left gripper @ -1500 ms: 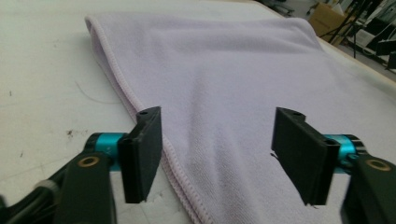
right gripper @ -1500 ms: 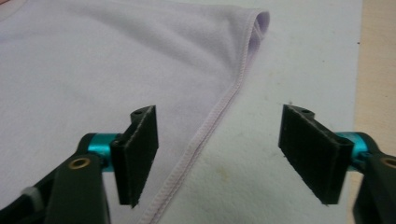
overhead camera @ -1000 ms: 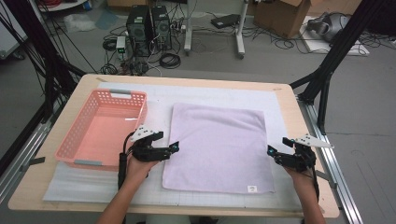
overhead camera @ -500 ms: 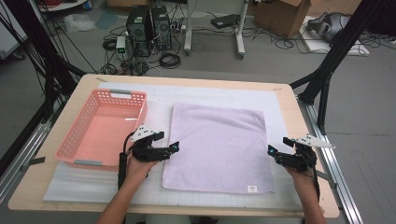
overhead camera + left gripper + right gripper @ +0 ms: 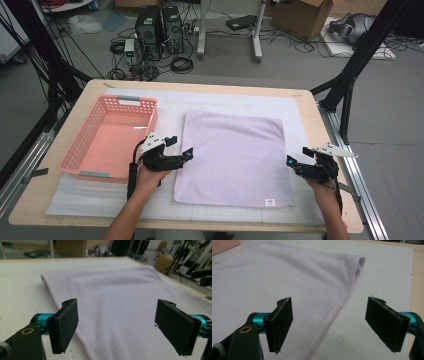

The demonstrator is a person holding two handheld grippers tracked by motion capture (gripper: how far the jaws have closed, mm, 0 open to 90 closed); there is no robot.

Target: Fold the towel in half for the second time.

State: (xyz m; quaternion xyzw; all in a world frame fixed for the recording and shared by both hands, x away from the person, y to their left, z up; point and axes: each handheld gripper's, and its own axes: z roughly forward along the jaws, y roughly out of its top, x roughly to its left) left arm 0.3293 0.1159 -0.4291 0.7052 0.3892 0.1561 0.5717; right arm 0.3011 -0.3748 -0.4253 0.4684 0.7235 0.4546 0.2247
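Note:
A lavender towel [image 5: 232, 160] lies flat on the white mat [image 5: 225, 102], with a small label at its near right corner. My left gripper [image 5: 181, 153] is open at the towel's left edge. In the left gripper view the towel [image 5: 112, 290] and its stitched hem pass between the wide-apart jaws of the left gripper [image 5: 117, 315]. My right gripper [image 5: 292, 165] is open at the towel's right edge. From the right gripper view, the towel [image 5: 287, 277] shows its hem running up between the jaws of the right gripper [image 5: 329, 312]. Neither gripper holds anything.
An empty pink plastic basket [image 5: 150, 117] stands on the mat left of the towel, close to my left hand. The wooden table [image 5: 310, 120] ends just right of my right gripper, beside a metal rail. Computer towers, cables and boxes sit on the floor beyond.

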